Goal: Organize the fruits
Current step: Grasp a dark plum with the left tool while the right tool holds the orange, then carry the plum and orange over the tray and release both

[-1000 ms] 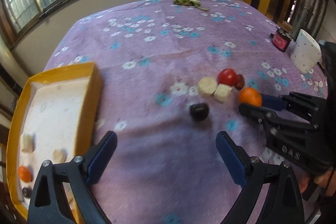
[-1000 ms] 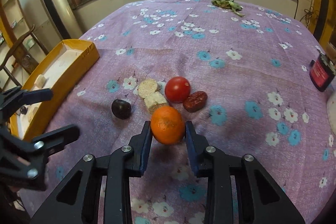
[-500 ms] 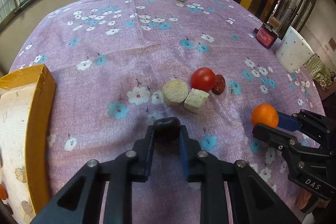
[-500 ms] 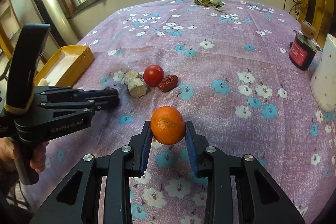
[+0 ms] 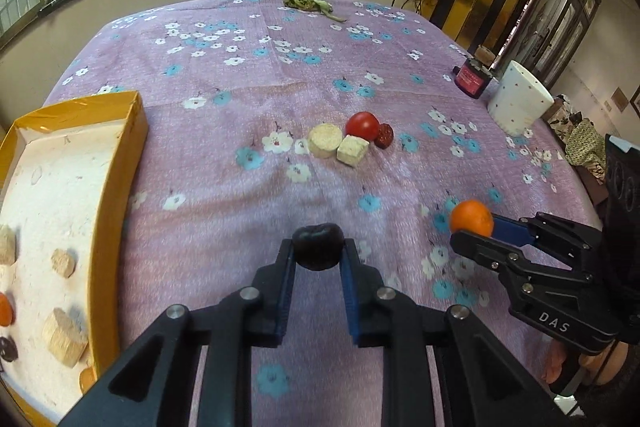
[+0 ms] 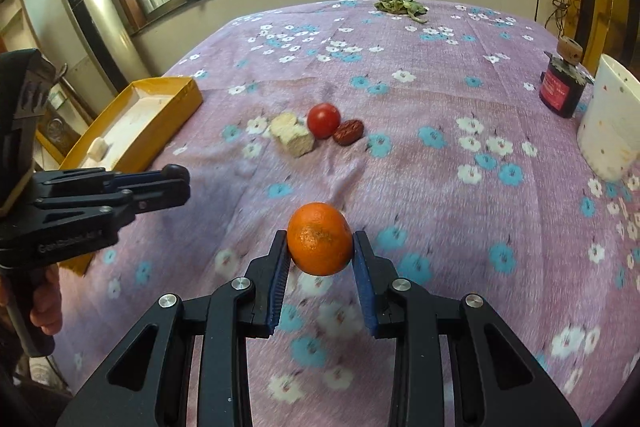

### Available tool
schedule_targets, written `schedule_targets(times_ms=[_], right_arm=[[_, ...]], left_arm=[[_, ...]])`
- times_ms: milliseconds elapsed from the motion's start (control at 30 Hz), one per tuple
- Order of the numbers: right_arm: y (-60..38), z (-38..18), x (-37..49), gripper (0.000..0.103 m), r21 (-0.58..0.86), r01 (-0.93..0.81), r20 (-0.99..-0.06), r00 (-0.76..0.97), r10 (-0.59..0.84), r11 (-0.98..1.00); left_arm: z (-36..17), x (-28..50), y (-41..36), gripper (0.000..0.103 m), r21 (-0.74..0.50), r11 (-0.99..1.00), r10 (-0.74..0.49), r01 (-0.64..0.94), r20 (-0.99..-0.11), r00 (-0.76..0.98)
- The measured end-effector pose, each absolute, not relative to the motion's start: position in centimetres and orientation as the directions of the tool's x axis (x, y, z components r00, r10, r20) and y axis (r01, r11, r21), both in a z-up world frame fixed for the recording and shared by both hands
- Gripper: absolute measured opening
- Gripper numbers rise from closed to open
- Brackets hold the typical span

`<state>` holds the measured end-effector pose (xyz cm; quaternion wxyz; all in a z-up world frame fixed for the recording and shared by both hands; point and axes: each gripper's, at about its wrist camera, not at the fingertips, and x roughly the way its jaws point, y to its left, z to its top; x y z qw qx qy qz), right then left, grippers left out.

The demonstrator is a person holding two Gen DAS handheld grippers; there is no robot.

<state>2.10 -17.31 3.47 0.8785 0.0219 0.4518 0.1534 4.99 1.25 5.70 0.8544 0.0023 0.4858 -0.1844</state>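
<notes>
Far left, on the table (image 5: 248,75) under a purple flowered cloth: a yellow tray (image 5: 120,163) with a white floor, seen in the left wrist view holding several pale cork-like rounds (image 5: 64,339), a small orange fruit (image 5: 5,309) at the edge of the frame and a dark round fruit (image 5: 7,349) below it.

Next over, low in the middle of that view: left gripper (image 5: 318,255), closed tight on a dark plum (image 5: 318,245), blue pads pressed to both its sides, fruit lifted clear of the cloth. Same gripper in the right wrist view at the left edge (image 6: 176,175), pointing right, dark fruit just showing at its tip, a hand (image 6: 44,301) wrapped round the handle below.

Middle of the table, a small cluster: pale round cake (image 5: 325,145), pale cube (image 5: 352,150) touching it, red tomato (image 5: 362,125) just behind, dried red date (image 5: 384,135) against the tomato's right side.

Further right: right gripper (image 6: 320,251), narrowed onto a tangerine (image 6: 320,238), pads gripping left and right, fruit held above the cloth. In the left wrist view the same tangerine (image 5: 471,219) at the tip of the gripper (image 5: 474,227) reaching in from the right.

Far right, near the table edge: dark jar with a red label (image 6: 562,89), and a white speckled cup (image 6: 610,131) just beside it. At the far end, a heap of wilted green leaves (image 6: 400,5).
</notes>
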Motion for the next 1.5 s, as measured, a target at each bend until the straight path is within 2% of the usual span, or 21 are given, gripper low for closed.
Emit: schedule_targets(times_ms=[333,767,1133,1500], right_arm=[[-13.5,3.9,0.8,0.03,0.19,-0.265,-0.79,0.53,0.307,0.945],[-3.6,6.3,2.7,0.03,0.195,-0.396,-0.766,0.509,0.392,0.897],[4.3,6.5,5.9,0.03,0.206,-0.479,-0.766,0.464,0.446,0.853],[9.4,4.7,10.2,0.03,0.185,-0.509,-0.796,0.424,0.432,0.841]], left_arm=[[7.2,2.8,5.3,0.025,-0.197,0.938,-0.32,0.285,-0.809,0.493],[9.3,2.9,14.3,0.025,-0.203,0.962,-0.27,0.181,-0.783,0.561],[8.9,5.7,22.6,0.025,-0.161,0.985,-0.168,0.064,-0.795,0.583],[7.0,10.6,25.8,0.025,-0.138,0.99,-0.129,0.025,-0.823,0.553]])
